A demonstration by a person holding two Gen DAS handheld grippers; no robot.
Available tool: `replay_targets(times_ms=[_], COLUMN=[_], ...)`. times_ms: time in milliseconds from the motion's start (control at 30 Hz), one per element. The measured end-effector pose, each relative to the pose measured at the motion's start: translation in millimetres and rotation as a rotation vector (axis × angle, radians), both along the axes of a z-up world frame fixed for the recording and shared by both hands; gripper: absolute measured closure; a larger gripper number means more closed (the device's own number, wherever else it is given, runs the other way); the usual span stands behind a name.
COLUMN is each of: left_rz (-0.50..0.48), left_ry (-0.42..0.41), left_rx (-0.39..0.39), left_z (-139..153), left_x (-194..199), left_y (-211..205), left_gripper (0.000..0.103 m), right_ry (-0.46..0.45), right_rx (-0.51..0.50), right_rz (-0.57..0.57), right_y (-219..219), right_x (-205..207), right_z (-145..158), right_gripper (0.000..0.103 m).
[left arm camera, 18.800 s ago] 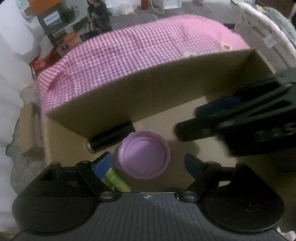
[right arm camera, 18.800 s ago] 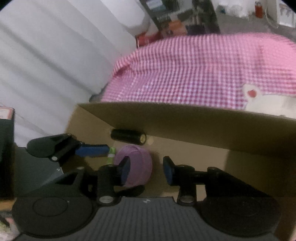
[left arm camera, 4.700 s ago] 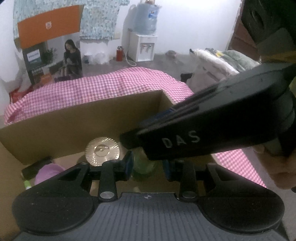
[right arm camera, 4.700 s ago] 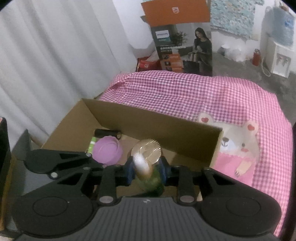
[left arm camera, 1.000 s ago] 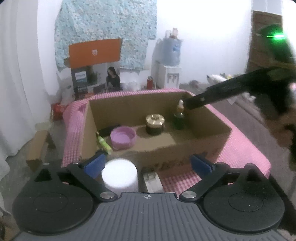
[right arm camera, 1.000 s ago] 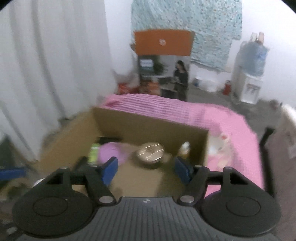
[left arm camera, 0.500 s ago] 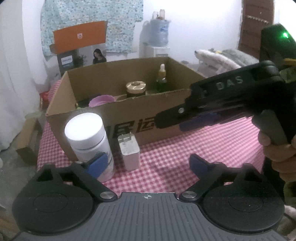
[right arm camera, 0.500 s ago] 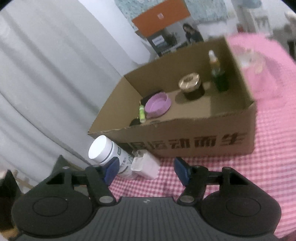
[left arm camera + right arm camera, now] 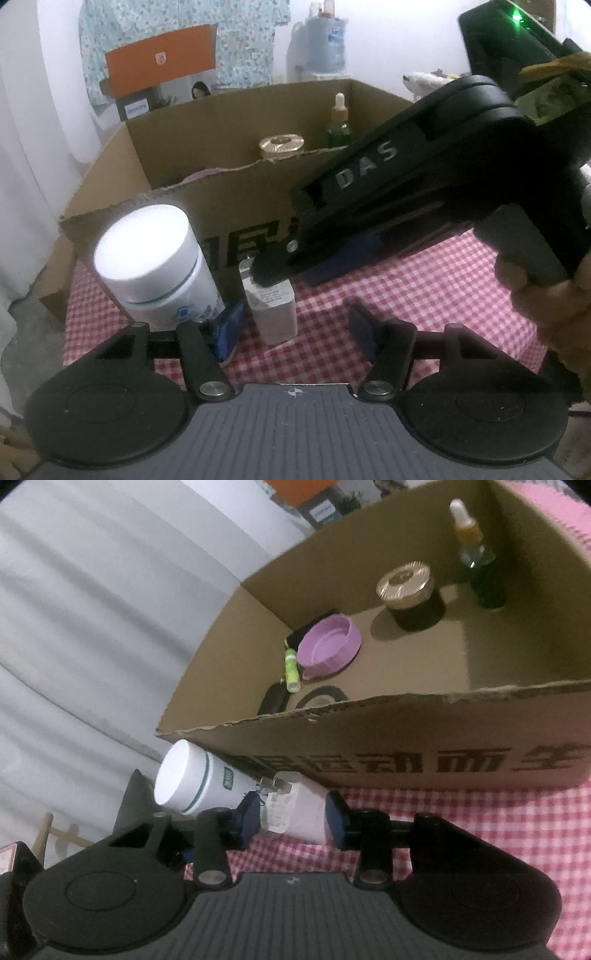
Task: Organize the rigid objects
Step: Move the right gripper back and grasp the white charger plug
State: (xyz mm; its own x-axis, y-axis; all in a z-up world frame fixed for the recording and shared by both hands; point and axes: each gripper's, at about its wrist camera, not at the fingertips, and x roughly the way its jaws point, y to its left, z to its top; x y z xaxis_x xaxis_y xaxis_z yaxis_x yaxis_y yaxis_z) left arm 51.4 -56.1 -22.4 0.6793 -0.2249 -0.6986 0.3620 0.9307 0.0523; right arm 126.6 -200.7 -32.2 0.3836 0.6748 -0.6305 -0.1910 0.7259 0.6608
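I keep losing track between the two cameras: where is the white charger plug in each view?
Left wrist: white charger plug stands centre, beside the white bottle.
Right wrist: the plug sits lower centre, between the right gripper pads.
Shared landmark: the cardboard box behind it.

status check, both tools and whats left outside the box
Right tool just closing around charger. Left tool closing, empty, beside white bottle. Both items outside box. Nothing blocking.
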Motion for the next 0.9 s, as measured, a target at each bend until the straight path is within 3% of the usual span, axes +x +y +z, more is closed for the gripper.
replay_targets(times_ms=[500,900], left_rz=[-0.09,-0.237], left_ry=[0.027,0.043], left_rx=[-0.044,-0.051], left_z=[-2.9,-3.5], left_x=[3.0,-1.5], left_y=[-3.8,-41.3], left_gripper=[0.04,0.039], right_ry=[0.057,0.059], right_rx=[0.002,-0.01], right_rz=[0.01,-0.092], right_y=[1.4,-48.2], right_x=[6.2,-24.3], right_z=[-9.9,-6.9], right_gripper=[0.062,0.062])
